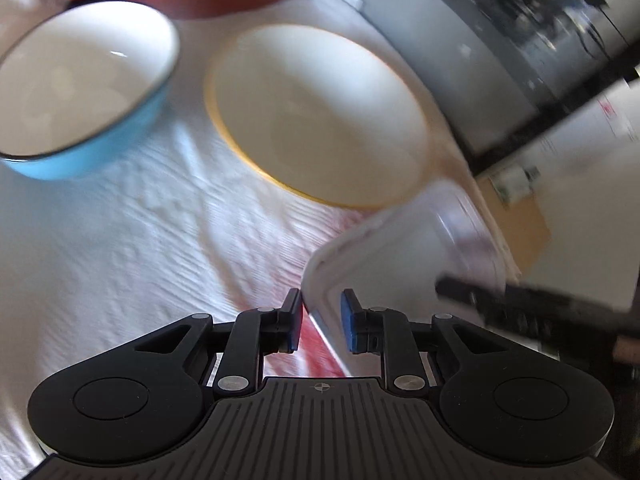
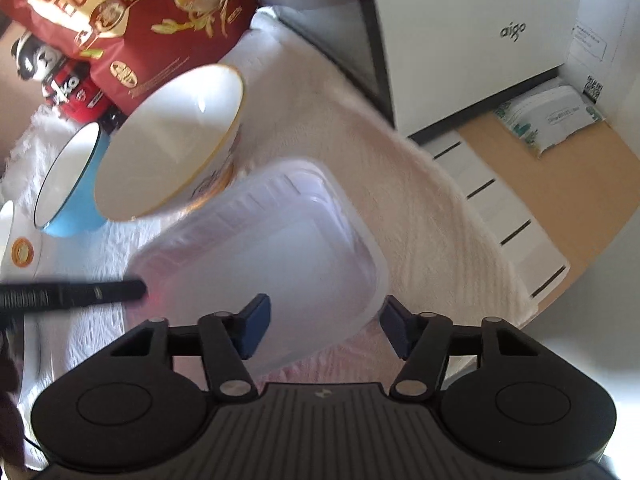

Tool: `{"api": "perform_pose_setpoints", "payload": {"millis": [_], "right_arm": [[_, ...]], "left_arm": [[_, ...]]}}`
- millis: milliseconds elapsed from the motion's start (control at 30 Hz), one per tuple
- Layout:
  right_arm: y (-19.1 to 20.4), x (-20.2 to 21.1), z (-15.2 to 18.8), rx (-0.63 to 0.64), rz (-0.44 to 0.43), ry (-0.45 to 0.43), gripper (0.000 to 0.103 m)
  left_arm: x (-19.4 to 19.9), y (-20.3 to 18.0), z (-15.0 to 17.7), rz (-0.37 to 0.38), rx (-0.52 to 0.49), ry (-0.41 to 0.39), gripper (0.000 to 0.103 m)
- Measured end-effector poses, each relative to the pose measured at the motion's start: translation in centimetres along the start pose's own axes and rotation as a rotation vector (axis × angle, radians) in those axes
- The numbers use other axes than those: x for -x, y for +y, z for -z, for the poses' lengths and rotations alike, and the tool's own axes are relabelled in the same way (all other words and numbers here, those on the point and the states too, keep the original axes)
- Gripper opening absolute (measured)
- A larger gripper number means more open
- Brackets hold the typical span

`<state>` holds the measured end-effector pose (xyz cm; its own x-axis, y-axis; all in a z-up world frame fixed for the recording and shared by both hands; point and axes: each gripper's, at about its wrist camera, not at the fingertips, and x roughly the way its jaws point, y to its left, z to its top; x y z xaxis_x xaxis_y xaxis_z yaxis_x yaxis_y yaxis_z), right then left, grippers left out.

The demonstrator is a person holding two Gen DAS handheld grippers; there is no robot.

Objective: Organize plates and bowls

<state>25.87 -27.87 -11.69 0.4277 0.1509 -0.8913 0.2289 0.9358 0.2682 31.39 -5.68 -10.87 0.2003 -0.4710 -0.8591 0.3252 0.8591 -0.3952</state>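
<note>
A translucent plastic container (image 1: 400,248) (image 2: 280,240) hangs tilted over the white cloth, held between both grippers. My left gripper (image 1: 322,312) is shut on the rim at one corner; its dark finger (image 2: 80,292) shows at the container's left side in the right wrist view. My right gripper (image 2: 324,320) straddles the near corner with both blue pads against the container. Behind it stands a white bowl with a yellow rim (image 1: 320,120) (image 2: 172,144). Left of that is a blue bowl with a white inside (image 1: 88,80) (image 2: 76,200).
A red snack bag (image 2: 120,20) and a red can (image 2: 72,88) stand behind the bowls. A white dish with a gold emblem (image 2: 20,248) lies at the far left. A white box (image 2: 480,40) stands off the table's right edge, above a tissue pack (image 2: 548,120).
</note>
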Motion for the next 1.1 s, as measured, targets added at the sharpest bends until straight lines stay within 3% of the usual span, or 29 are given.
{"api": "perform_pose_setpoints", "payload": {"millis": [133,367,500,600,733,900,967,1100], "right_arm": [[-1.2,0.2,-1.0,-0.002,0.057,-0.04,0.061],[-2.3,-0.4,-2.3,0.009,0.101,-0.064,0.061],[-1.8,0.5,-1.9,0.09,0.148,-0.085,0.063],[-0.5,2.7,-1.6,0.193,0.171,-0.151,0.065],[2.1,5.7,-2.7,0.282,0.059,-0.234,0.066],[5.8,5.8,-6.0,0.334,-0.096,-0.248,0.067],[7.0,4.8,-7.4,0.352,-0.104,-0.231,0.067],[9.1,2.1,-9.9,0.404,-0.042,-0.2,0.069]], "left_arm": [[-0.7,-1.1,0.3,0.044,-0.01,0.032,0.023],[0.1,-1.2,0.9,0.063,0.011,0.015,0.023],[2.2,0.6,1.2,0.065,0.08,-0.042,0.023],[4.4,2.2,1.1,0.093,0.165,-0.132,0.023],[6.0,3.9,-0.2,0.111,0.292,-0.259,0.023],[5.5,4.4,-2.2,0.036,0.341,-0.286,0.023],[4.8,4.3,-2.8,0.006,0.355,-0.27,0.023],[3.6,4.0,-3.6,-0.037,0.33,-0.24,0.023]]}}
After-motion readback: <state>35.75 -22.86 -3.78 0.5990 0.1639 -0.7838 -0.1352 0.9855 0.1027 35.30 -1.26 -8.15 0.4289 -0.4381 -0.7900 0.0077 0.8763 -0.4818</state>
